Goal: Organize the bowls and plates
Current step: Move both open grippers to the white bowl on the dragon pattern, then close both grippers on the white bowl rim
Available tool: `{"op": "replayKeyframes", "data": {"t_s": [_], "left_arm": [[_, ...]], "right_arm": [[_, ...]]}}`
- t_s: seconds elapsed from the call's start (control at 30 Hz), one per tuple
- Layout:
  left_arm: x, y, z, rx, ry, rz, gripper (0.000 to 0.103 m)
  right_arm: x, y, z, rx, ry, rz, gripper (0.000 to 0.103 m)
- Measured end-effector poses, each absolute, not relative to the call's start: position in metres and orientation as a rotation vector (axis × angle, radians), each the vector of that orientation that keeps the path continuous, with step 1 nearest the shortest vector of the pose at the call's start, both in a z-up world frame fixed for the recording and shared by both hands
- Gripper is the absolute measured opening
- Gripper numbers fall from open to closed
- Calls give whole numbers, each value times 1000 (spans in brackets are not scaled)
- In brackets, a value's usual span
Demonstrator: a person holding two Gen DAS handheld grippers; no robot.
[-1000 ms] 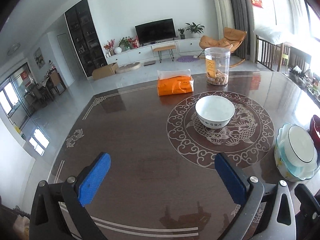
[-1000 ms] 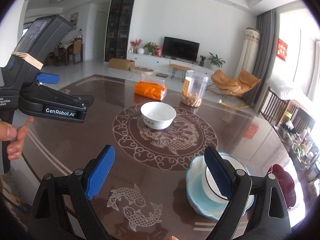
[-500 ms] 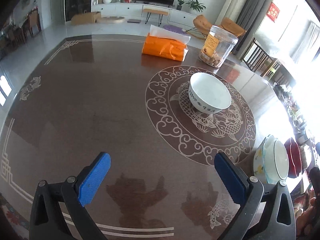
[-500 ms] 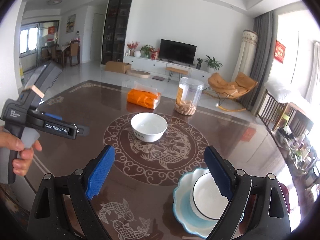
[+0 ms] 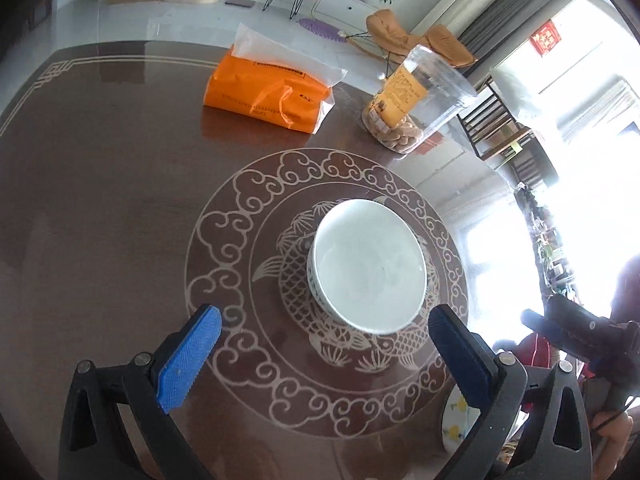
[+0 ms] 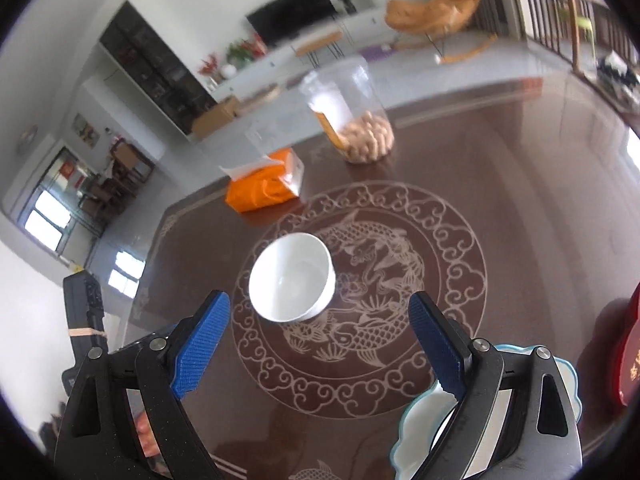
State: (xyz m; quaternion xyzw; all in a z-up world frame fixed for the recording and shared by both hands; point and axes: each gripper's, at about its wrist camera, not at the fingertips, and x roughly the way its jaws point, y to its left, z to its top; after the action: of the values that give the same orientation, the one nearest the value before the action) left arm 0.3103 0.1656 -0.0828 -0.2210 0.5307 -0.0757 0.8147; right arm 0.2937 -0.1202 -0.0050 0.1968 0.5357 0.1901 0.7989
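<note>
A white bowl (image 5: 368, 266) stands on the dragon medallion of the dark table (image 5: 100, 200). My left gripper (image 5: 324, 356) hovers just short of it, open and empty, with blue pads (image 5: 188, 356) wide apart. In the right wrist view the same white bowl (image 6: 292, 282) lies ahead of my right gripper (image 6: 320, 340), which is open and empty too. A blue scalloped plate (image 6: 416, 432) holding a white bowl sits under the right finger, partly hidden. A red bowl (image 6: 628, 356) shows at the far right edge.
An orange tissue pack (image 5: 268, 92) and a clear jar of snacks (image 5: 416, 108) stand behind the bowl. The other gripper's body (image 5: 580, 336) and a hand are at the right of the left wrist view. The left gripper's handle (image 6: 86, 320) shows at left.
Both grippers have moved forward and tilted down toward the white bowl, which now looks much larger. Both stay open.
</note>
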Motion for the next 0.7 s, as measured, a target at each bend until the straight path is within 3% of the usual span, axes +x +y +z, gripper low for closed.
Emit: {"op": "replayKeyframes", "data": {"t_s": [0.33, 0.4, 0.47, 0.53, 0.6, 0.7], "left_arm": [[346, 153, -129, -514, 1238, -125, 70], [346, 153, -131, -529, 1235, -125, 62], [347, 152, -133, -542, 1237, -125, 59], [350, 150, -135, -536, 1233, -121, 52], [353, 146, -135, -505, 1229, -125, 32], [352, 141, -132, -453, 1214, -120, 16]], "right_arm": [[339, -78, -76, 355, 1276, 361, 90], [342, -67, -83, 319, 1280, 370, 74], [346, -59, -91, 293, 1304, 371, 30], [348, -57, -98, 302, 1309, 363, 28], [349, -56, -102, 307, 1295, 368, 28], [349, -52, -105, 292, 1295, 379, 14]]}}
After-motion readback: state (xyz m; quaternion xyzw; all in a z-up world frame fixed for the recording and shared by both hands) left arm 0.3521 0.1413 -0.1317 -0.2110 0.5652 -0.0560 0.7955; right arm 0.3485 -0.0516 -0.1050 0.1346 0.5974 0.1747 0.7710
